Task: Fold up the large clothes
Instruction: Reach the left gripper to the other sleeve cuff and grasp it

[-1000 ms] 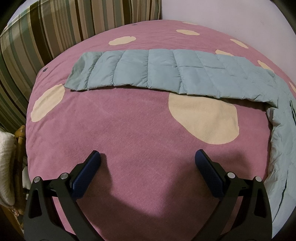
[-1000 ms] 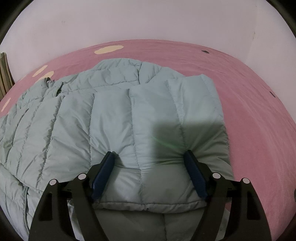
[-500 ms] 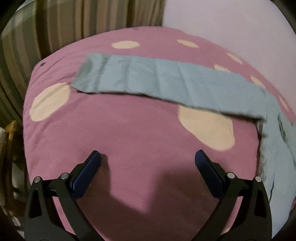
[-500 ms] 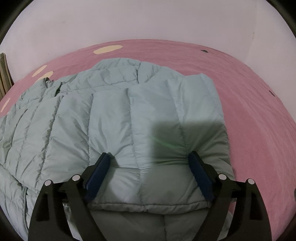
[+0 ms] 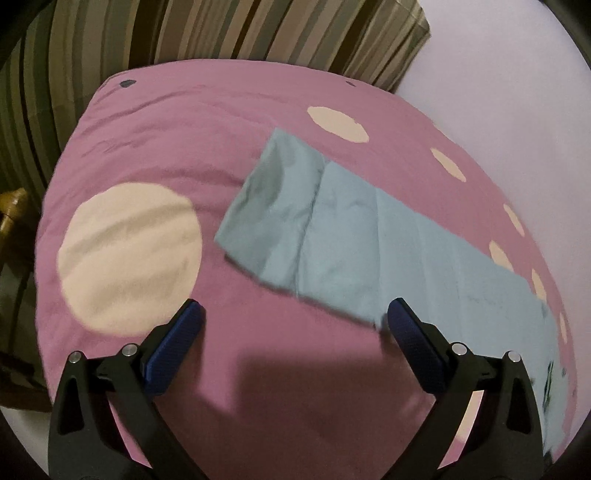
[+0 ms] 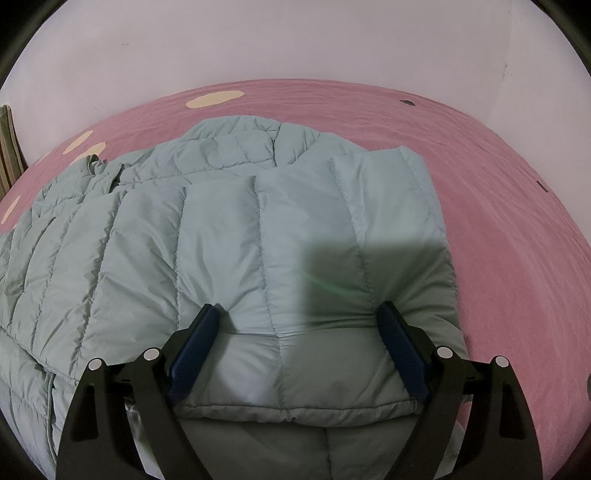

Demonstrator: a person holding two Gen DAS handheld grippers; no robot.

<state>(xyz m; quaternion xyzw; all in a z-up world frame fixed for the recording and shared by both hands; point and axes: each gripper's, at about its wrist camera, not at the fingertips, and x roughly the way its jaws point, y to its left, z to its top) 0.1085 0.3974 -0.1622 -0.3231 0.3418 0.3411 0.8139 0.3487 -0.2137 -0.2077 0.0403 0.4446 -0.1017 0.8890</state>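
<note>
A pale green quilted puffer jacket lies on a pink bed cover. In the right wrist view one sleeve is folded across the body. My right gripper is open, its fingers pressed into that sleeve near the cuff. In the left wrist view the other sleeve lies stretched flat, cuff at centre. My left gripper is open and empty above the cover, its right finger at the sleeve's near edge.
The pink bed cover has cream spots, one large left of the sleeve cuff. A striped curtain hangs behind the bed's far edge. A white wall borders the bed. A wooden post stands at left.
My left gripper has moved forward and left toward the stretched sleeve's cuff, which now fills more of the view. My right gripper stayed pressed on the folded sleeve.
</note>
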